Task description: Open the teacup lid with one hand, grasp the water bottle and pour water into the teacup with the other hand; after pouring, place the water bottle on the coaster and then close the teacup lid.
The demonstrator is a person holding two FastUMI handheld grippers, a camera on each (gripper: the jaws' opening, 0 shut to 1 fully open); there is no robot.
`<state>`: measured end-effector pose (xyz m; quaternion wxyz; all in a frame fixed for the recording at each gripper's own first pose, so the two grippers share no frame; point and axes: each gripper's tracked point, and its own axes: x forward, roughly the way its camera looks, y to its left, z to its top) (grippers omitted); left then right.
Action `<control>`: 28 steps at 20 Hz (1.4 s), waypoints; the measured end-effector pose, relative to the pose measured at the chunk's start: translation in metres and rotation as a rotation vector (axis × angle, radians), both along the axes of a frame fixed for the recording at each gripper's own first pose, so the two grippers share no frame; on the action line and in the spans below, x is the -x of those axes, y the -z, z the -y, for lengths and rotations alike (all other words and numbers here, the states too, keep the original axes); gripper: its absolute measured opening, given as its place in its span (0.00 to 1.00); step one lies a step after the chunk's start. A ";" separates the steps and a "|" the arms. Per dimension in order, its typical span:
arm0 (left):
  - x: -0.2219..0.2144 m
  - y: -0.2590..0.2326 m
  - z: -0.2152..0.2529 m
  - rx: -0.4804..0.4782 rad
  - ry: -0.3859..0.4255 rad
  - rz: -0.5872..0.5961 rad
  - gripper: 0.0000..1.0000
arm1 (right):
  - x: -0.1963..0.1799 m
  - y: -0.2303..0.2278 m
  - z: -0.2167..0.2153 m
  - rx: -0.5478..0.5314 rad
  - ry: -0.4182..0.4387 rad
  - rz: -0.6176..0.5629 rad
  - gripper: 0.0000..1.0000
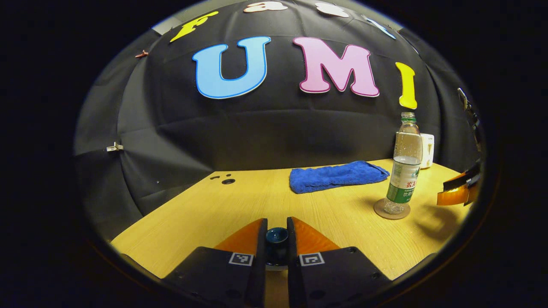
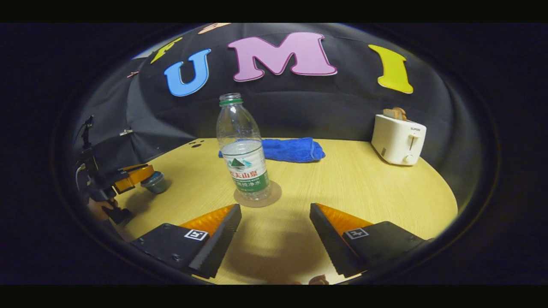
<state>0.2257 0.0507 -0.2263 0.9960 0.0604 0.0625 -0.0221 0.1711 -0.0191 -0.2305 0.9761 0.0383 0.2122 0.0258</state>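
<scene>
Now left gripper (image 1: 276, 239) pinches the small teacup lid (image 1: 276, 236), prob. brittle, so grip its knob gently. Right gripper (image 2: 274, 231) is spread; bottle (image 2: 244, 154) on coaster (image 2: 257, 197), thin, squashy, take mid-label.

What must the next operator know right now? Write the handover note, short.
Left claw: shut on the teacup lid, at the teacup.
Right claw: open, empty, short of the water bottle.
Water bottle: upright, uncapped, partly full, on the coaster.
Done: cannot tell whether water was poured.
Left: if not, lift lid, pour, return bottle to coaster; then close lid.
</scene>
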 end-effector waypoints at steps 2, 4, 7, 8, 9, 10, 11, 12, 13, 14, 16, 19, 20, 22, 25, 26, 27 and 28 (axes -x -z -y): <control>-0.002 0.005 0.001 -0.013 0.006 -0.013 0.26 | 0.002 0.003 0.001 -0.019 0.013 -0.009 0.99; -0.004 0.005 -0.002 -0.021 -0.001 -0.007 0.23 | 0.003 0.002 0.002 -0.023 0.021 -0.009 0.99; -0.004 0.008 -0.004 -0.016 -0.004 -0.011 0.26 | 0.005 0.000 0.000 -0.015 0.017 -0.002 0.99; -0.003 0.009 -0.004 -0.017 -0.006 -0.013 0.27 | 0.005 0.000 -0.002 -0.019 0.012 -0.003 0.99; -0.004 0.008 -0.003 -0.021 -0.003 -0.007 0.28 | 0.005 0.000 -0.004 -0.023 0.008 -0.004 0.99; -0.004 0.009 -0.004 -0.026 -0.003 -0.007 0.25 | 0.006 -0.001 -0.005 -0.026 0.005 -0.004 0.99; -0.004 0.008 -0.005 -0.031 -0.008 -0.006 0.27 | 0.007 -0.002 -0.006 -0.027 0.005 -0.003 0.99; -0.002 0.008 -0.005 -0.034 -0.011 -0.005 0.32 | 0.007 -0.003 -0.006 -0.027 0.004 -0.003 1.00; -0.002 0.006 -0.005 -0.036 -0.009 -0.001 0.36 | 0.007 -0.006 -0.007 -0.025 0.003 0.001 0.99; 0.001 0.002 -0.005 -0.043 -0.015 0.008 0.51 | 0.007 -0.010 -0.006 -0.016 0.002 0.008 0.99; 0.009 -0.017 -0.001 -0.049 -0.012 0.037 0.81 | 0.009 -0.021 -0.006 -0.024 0.001 0.015 0.99; 0.027 -0.053 0.002 -0.039 -0.011 0.058 0.96 | 0.015 -0.053 -0.004 -0.039 0.021 0.043 0.99; 0.035 -0.069 0.005 -0.031 -0.008 0.067 0.96 | 0.017 -0.068 -0.003 -0.030 0.028 0.062 0.99; 0.052 -0.105 0.010 -0.016 -0.007 0.085 0.96 | 0.027 -0.100 -0.001 -0.005 0.032 0.103 0.99; 0.081 -0.167 0.016 -0.007 -0.006 0.127 0.96 | 0.045 -0.146 -0.011 -0.024 0.029 0.145 0.99; 0.093 -0.188 0.020 -0.009 0.001 0.143 0.96 | 0.055 -0.167 -0.011 -0.019 0.028 0.167 0.99; 0.103 -0.207 0.024 -0.013 0.014 0.158 0.96 | 0.063 -0.184 -0.009 -0.009 0.035 0.189 0.99; 0.114 -0.227 0.024 -0.021 0.011 0.176 0.96 | 0.070 -0.201 -0.007 -0.003 0.039 0.214 0.99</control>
